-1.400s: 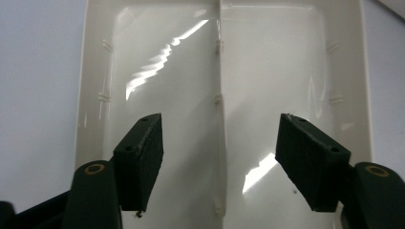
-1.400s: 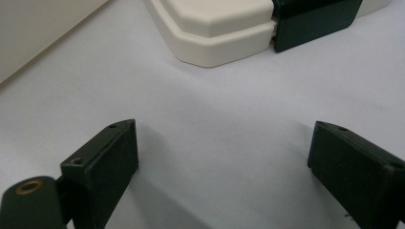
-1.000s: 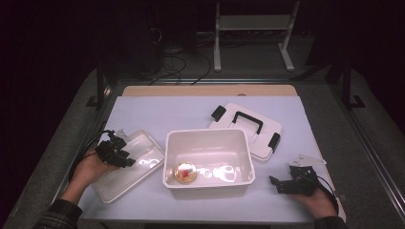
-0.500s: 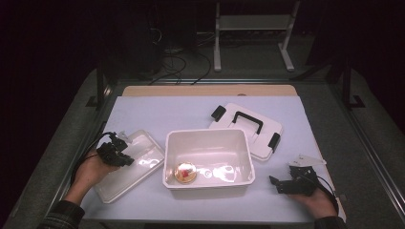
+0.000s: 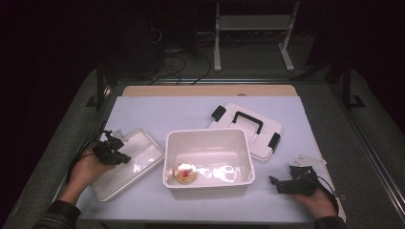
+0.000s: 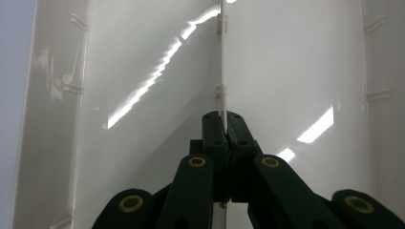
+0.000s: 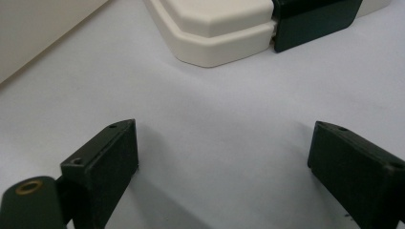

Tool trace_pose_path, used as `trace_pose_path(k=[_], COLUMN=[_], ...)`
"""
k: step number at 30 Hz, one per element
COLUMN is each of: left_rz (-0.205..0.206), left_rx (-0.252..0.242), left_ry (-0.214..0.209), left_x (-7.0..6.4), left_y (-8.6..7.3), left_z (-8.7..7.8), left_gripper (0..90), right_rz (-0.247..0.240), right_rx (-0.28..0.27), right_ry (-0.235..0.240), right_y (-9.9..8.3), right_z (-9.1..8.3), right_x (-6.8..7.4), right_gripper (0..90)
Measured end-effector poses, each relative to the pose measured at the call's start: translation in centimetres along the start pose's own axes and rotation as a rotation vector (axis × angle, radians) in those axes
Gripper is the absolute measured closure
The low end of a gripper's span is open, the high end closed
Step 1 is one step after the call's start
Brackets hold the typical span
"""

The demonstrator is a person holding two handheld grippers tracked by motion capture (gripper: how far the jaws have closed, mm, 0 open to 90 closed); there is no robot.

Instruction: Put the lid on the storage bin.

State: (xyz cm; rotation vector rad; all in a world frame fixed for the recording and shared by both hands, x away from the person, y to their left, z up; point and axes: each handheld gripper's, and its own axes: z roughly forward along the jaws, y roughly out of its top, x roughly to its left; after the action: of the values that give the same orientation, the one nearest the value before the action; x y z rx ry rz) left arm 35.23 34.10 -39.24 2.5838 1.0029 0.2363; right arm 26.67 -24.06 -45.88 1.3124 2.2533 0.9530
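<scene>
Counting from above, I had one clear tray point(image 5: 128, 162) pinched at its rim by my left tongs point(image 5: 116, 153), and one white bin point(image 5: 208, 157), one latched lid point(image 5: 246, 129) and one round food item point(image 5: 185, 172) off to their right. My right tongs point(image 5: 276, 183) rested with jaws wide apart on the pale blue table point(image 5: 157, 112), just right of the bin. The left gripper view showed the tray's thin wall point(image 6: 222, 57) clamped between the jaws, which the high view could not; the room behind lay dark.

Both grippers black. Left gripper point(image 6: 223, 125): flat-sided jaws on angled link arms w/ brass-ringed pivot holes, thin black cable trailing behind. Right gripper point(image 7: 224, 162): blocky rectangular pads, small screw holes near tips, one brass ring lower left. Dark plaid sleeve cuffs behind both hands.
</scene>
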Motion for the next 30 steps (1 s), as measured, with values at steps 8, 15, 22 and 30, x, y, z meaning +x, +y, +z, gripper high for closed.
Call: trace_pose_path(k=[8, 15, 22, 30], left_rz=[0.000, 0.022, 0.048, 0.127], left_rx=[-0.037, -0.062, -0.113, -0.115], left_ry=[-0.011, -0.007, -0.038, -0.056], left_x=[0.7, 0.9, 0.0, -1.8], left_y=[0.6, 1.5, 2.9, 5.3], left_z=[-3.3, -6.3, -8.5, -9.8], left_gripper=[88.7, 88.7, 88.7, 88.7], right_rz=[0.000, 0.000, 0.000, -0.001], right_rx=[0.000, 0.000, 0.000, 0.000], right_ry=[0.000, 0.000, 0.000, -0.001], right_y=[0.0, 0.0, 0.0, 0.0], right_z=[0.0, 0.0, 0.0, 0.0], right_x=[0.0, 0.0, 0.0, 0.0], right_gripper=[9.4, 9.3, 9.3, 9.3])
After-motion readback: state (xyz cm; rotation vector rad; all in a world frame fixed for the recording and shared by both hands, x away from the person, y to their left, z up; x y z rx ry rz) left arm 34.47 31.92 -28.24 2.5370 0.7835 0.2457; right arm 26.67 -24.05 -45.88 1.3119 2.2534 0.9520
